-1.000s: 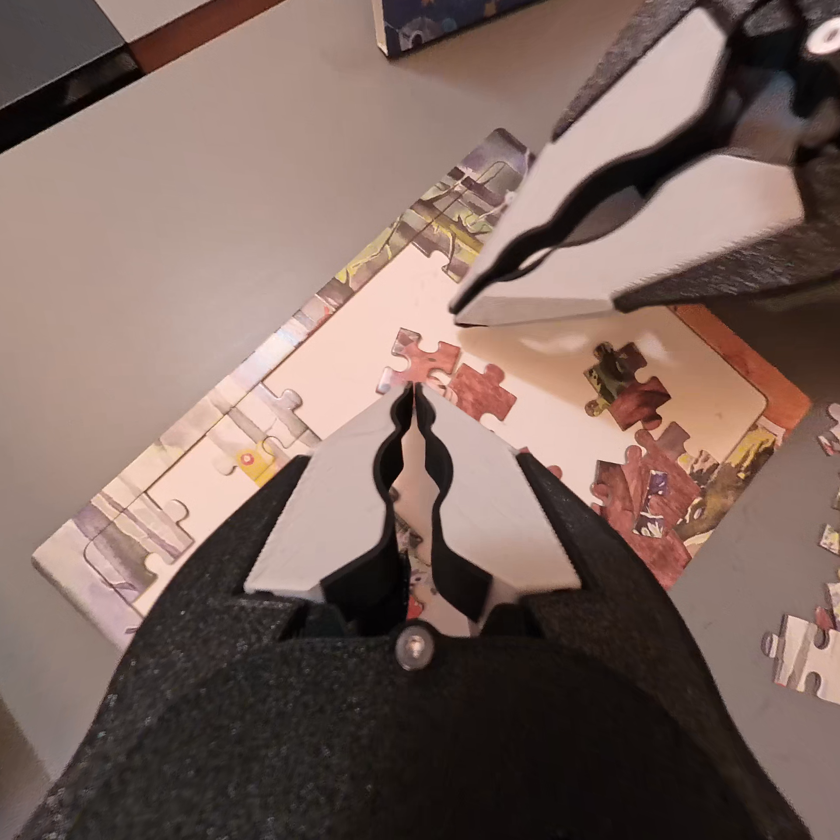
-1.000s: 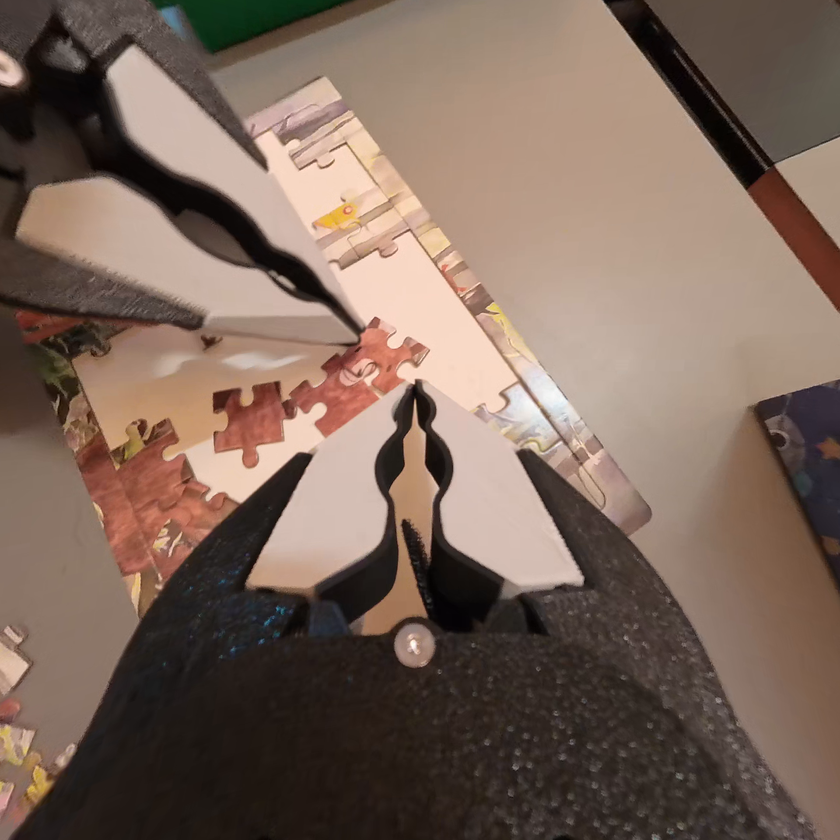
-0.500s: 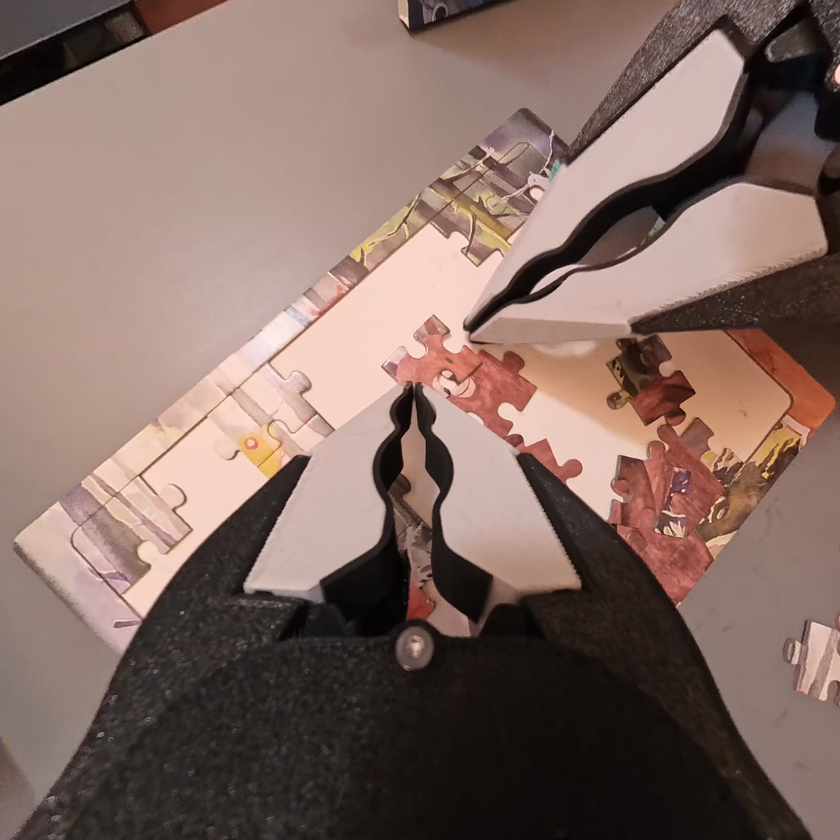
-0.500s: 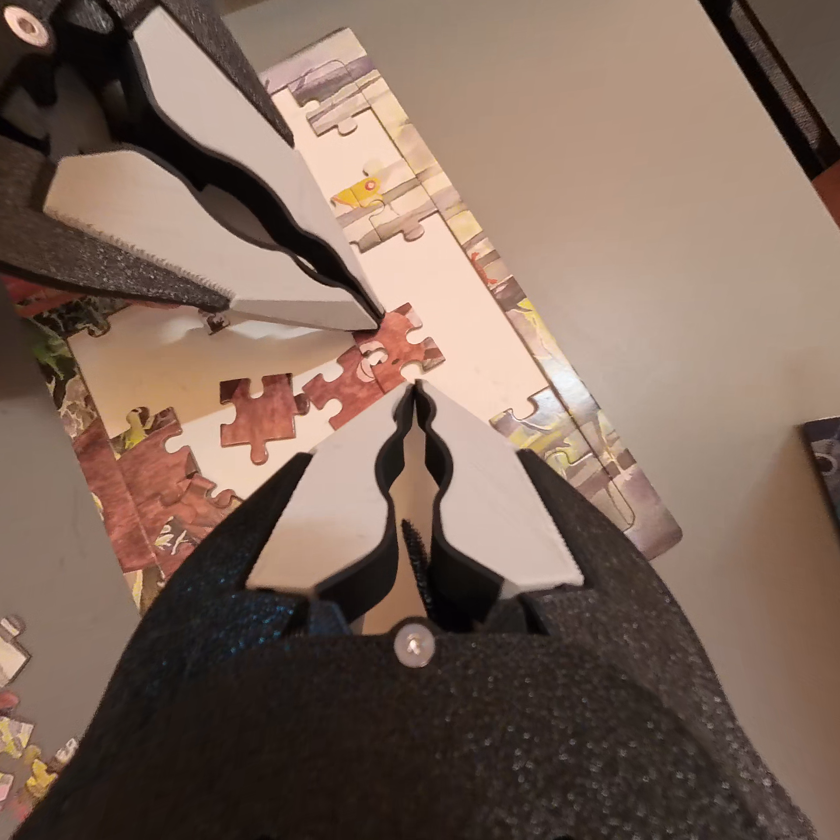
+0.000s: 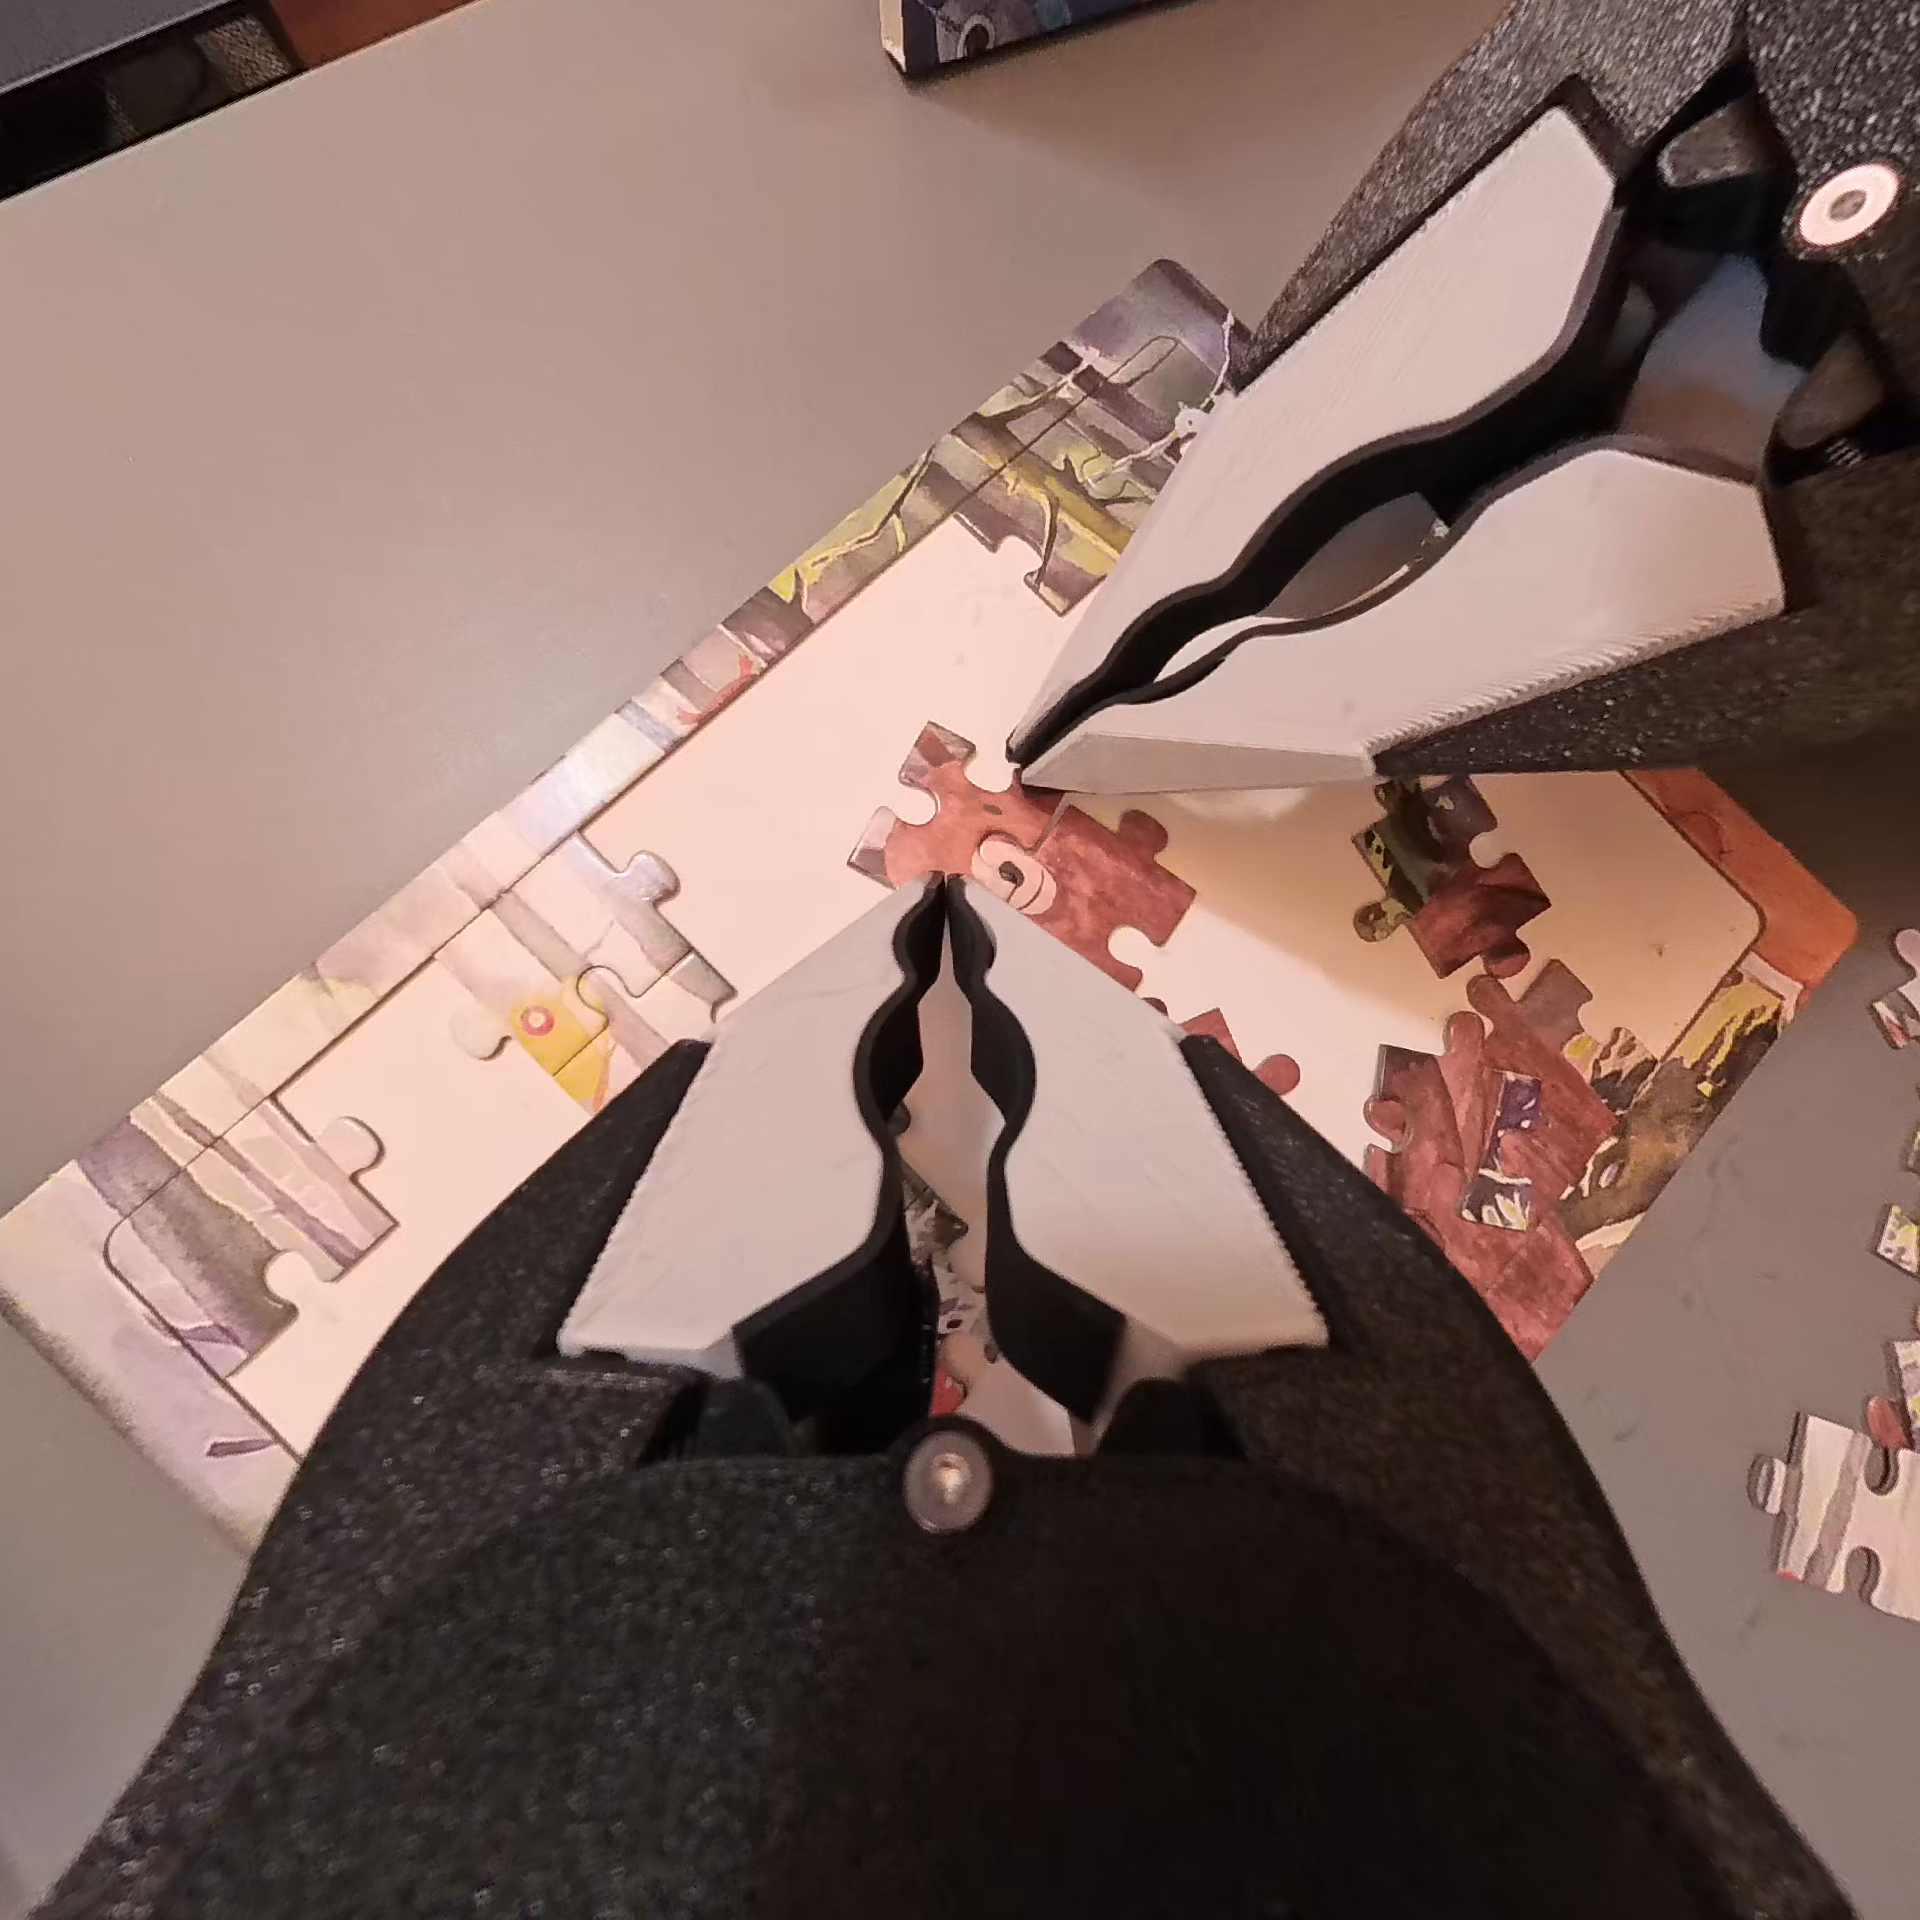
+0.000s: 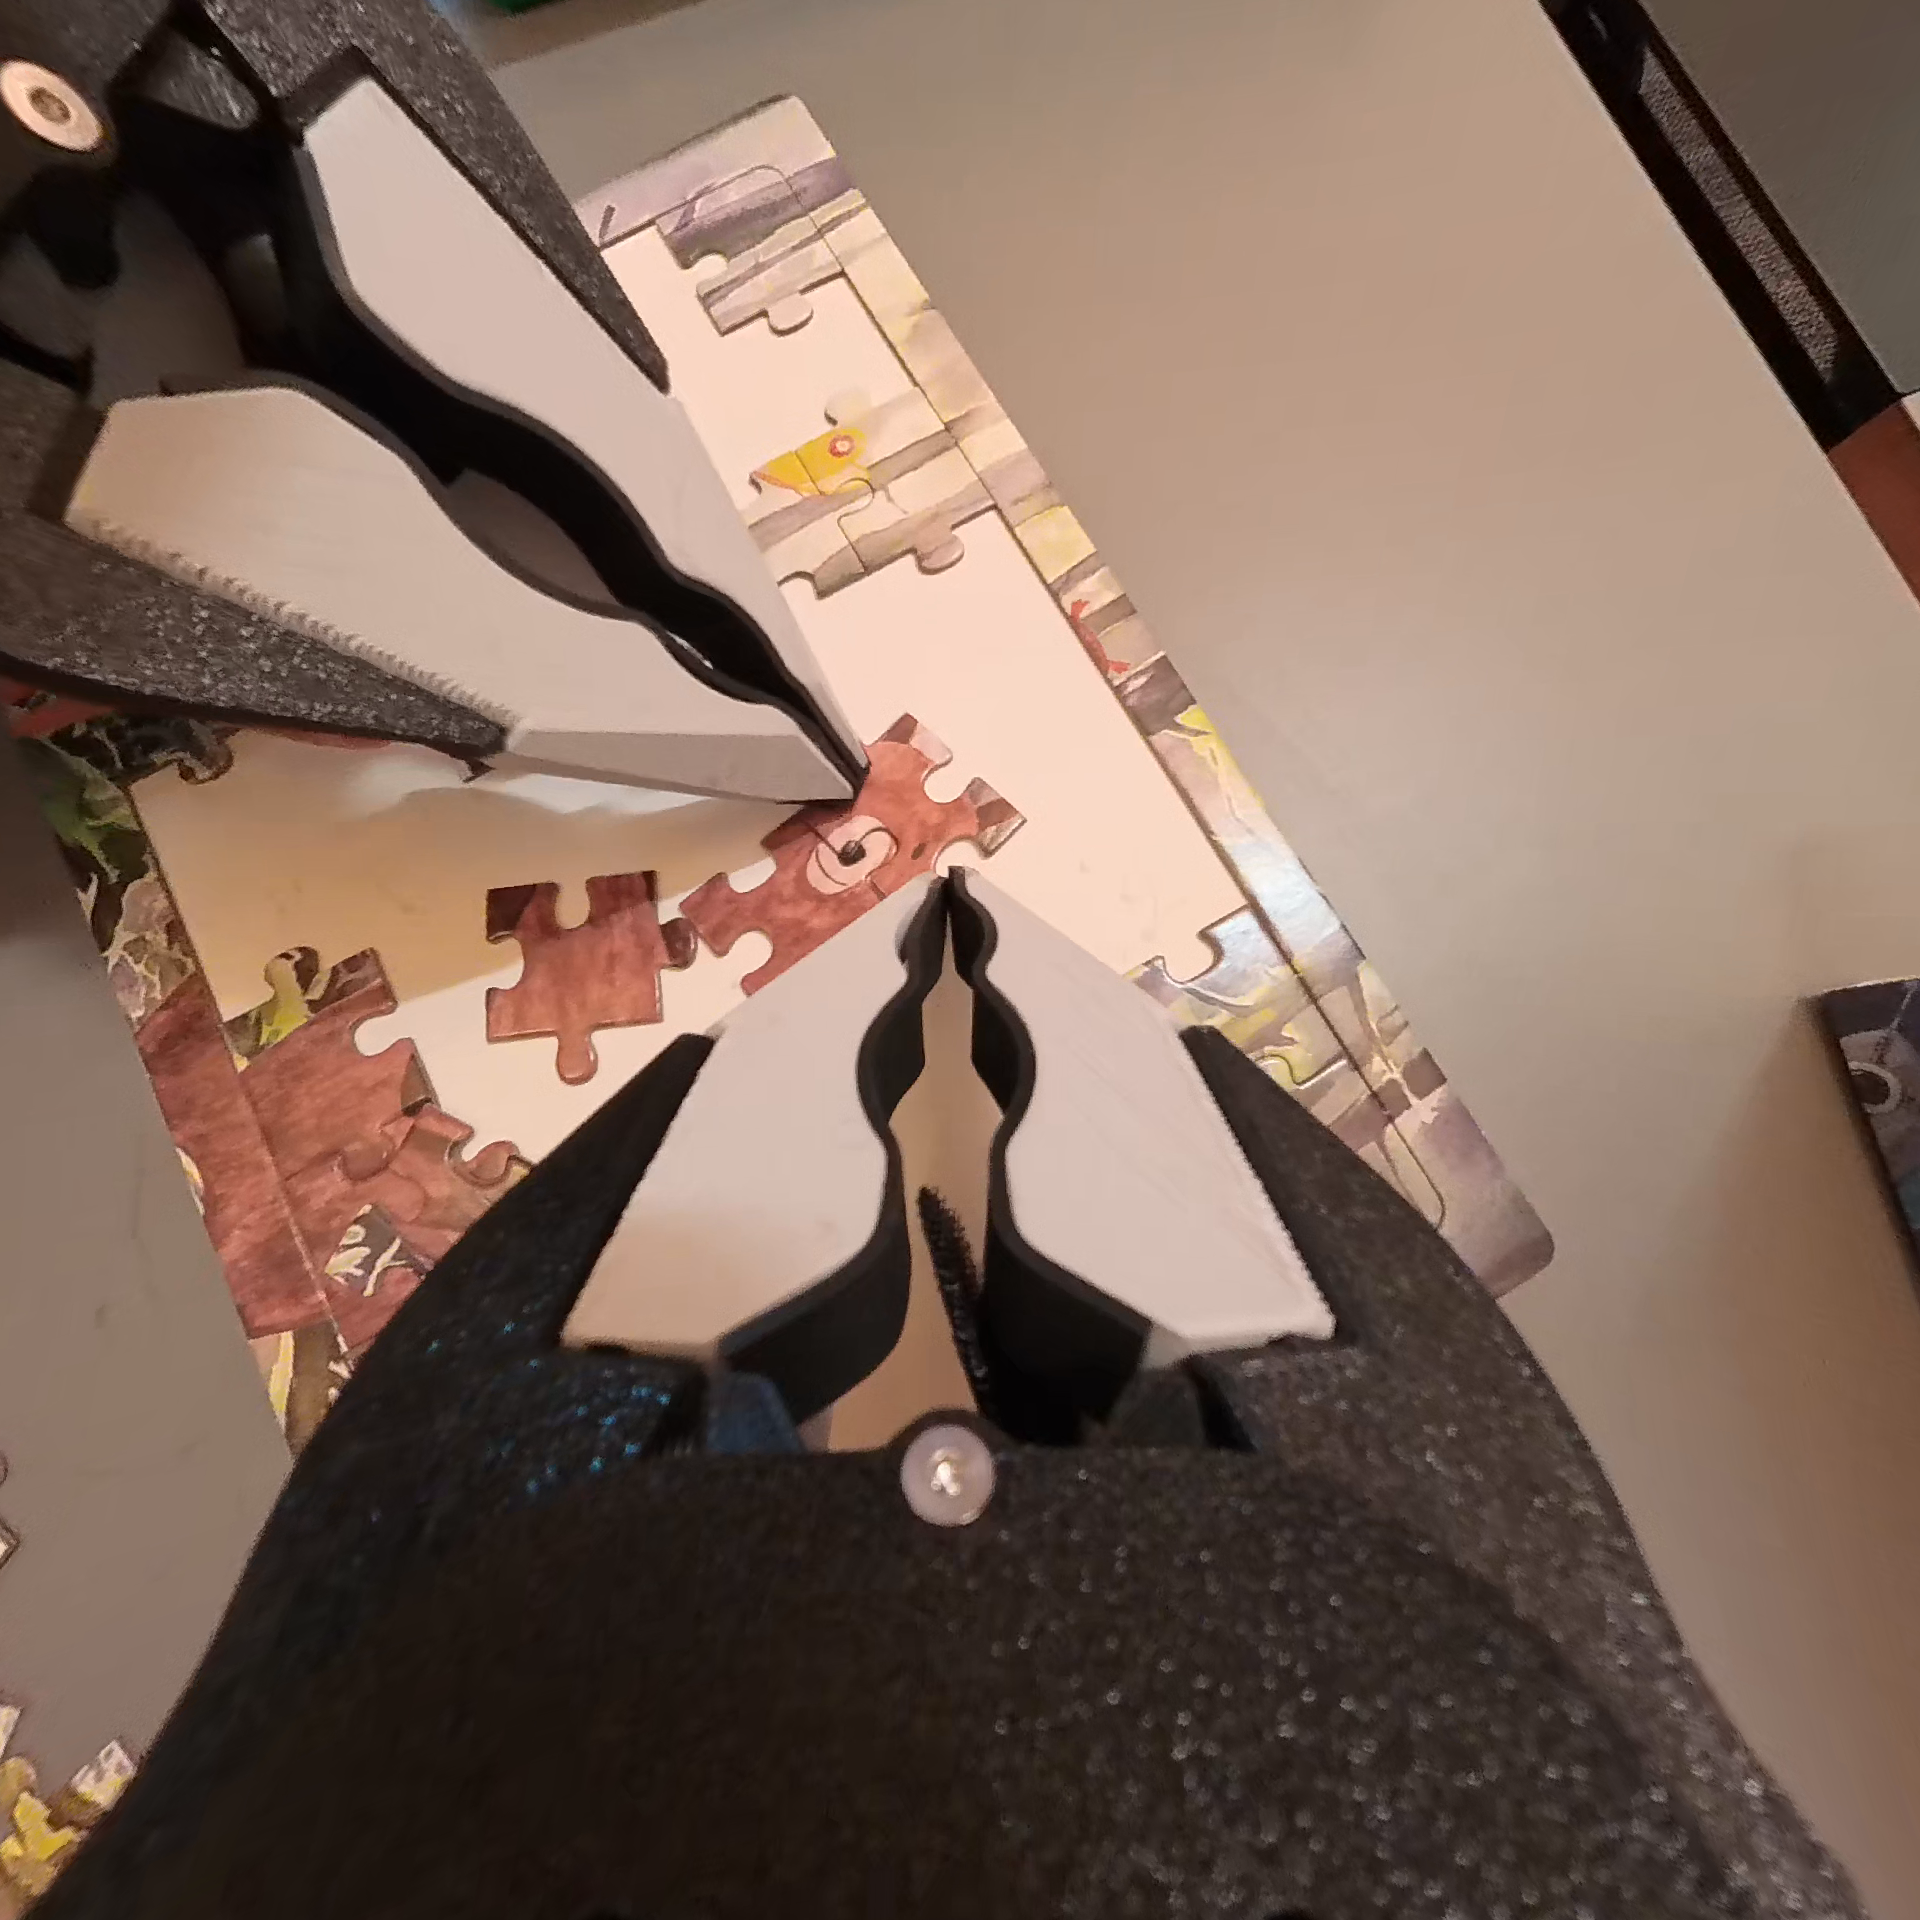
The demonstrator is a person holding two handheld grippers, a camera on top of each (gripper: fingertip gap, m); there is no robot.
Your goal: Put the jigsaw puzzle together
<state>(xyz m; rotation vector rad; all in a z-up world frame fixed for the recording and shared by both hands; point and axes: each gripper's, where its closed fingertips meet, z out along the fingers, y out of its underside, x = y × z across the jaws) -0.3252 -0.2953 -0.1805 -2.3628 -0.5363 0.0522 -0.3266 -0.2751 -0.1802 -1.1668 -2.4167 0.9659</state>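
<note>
A puzzle tray lies on the grey table, its border pieces partly filled and its cream middle bare; it also shows in the right wrist view. Two joined reddish-brown pieces lie in its middle. My left gripper is shut and empty, its tip at the near edge of that pair. My right gripper is shut and empty, its tip touching the pair's far edge. In the right wrist view the pair sits between my right gripper and my left gripper.
Another brown piece lies loose on the tray. Assembled dark brown pieces fill one tray corner, with a dark loose pair nearby. Loose pieces lie on the table beside the tray. A dark blue box stands beyond it.
The two brown pieces, slightly apart a second ago, now sit joined. Both shut tips have closed in on the pair from opposite sides.
</note>
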